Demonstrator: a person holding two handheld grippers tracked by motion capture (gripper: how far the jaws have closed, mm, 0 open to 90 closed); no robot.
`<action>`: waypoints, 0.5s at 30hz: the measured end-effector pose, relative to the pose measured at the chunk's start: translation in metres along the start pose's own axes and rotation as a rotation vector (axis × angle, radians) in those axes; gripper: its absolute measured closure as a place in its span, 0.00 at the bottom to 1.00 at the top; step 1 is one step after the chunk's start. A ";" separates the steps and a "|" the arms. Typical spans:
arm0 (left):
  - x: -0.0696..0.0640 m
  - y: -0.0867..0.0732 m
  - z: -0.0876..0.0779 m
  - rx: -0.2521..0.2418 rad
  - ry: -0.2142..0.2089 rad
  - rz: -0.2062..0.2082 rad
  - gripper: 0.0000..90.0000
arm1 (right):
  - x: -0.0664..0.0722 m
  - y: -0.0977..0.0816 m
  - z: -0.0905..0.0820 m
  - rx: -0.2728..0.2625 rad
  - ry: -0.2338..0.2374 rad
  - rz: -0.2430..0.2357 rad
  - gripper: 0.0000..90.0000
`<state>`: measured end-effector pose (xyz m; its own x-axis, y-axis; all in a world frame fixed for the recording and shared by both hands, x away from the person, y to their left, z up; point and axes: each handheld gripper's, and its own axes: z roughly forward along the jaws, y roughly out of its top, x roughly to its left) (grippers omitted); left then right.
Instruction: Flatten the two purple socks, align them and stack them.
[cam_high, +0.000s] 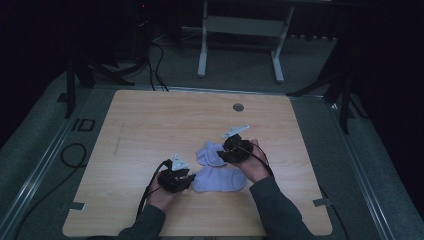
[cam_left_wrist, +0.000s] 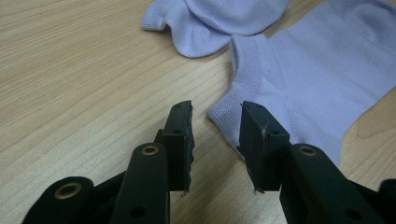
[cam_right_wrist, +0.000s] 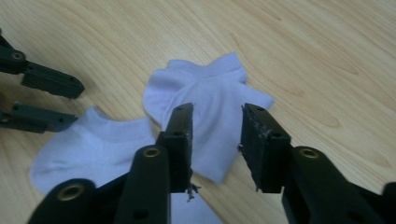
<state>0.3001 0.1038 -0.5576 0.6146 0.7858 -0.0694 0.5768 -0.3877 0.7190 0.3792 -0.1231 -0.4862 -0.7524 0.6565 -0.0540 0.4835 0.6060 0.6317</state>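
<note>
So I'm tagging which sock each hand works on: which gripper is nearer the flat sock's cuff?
Left. The left gripper has its open jaws at the cuff corner of the flat sock. The right gripper hangs open over the crumpled sock.

Left tongs (cam_left_wrist: 215, 123) agape, low, right tongs (cam_right_wrist: 215, 126) agape, hovering

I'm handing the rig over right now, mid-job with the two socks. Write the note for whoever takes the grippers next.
Left gripper: jaws open, nothing held, low at the cuff corner of the flat sock.
Right gripper: jaws apart, nothing between the pads, above the crumpled sock.
Things: both pale lilac socks lie on the wooden table, the crumpled one just beyond the flat one, edges touching or overlapping.
Done: neither sock gripped.
Left: probably take the flat sock's cuff, smooth out the crumpled sock and pair them.
</note>
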 end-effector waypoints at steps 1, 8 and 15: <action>0.000 0.000 0.000 0.000 0.000 0.000 0.72 | 0.000 0.000 0.000 0.000 0.000 0.000 0.73; 0.002 0.000 -0.002 -0.007 0.000 -0.011 0.72 | 0.007 0.012 0.023 0.076 0.020 -0.043 0.89; 0.002 0.000 -0.001 -0.005 0.004 -0.006 0.72 | 0.011 0.019 0.040 0.128 0.056 -0.038 0.85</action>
<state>0.3004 0.1056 -0.5574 0.6088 0.7901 -0.0711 0.5779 -0.3804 0.7220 0.3973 -0.0866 -0.5055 -0.7933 0.6081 -0.0306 0.5045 0.6846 0.5262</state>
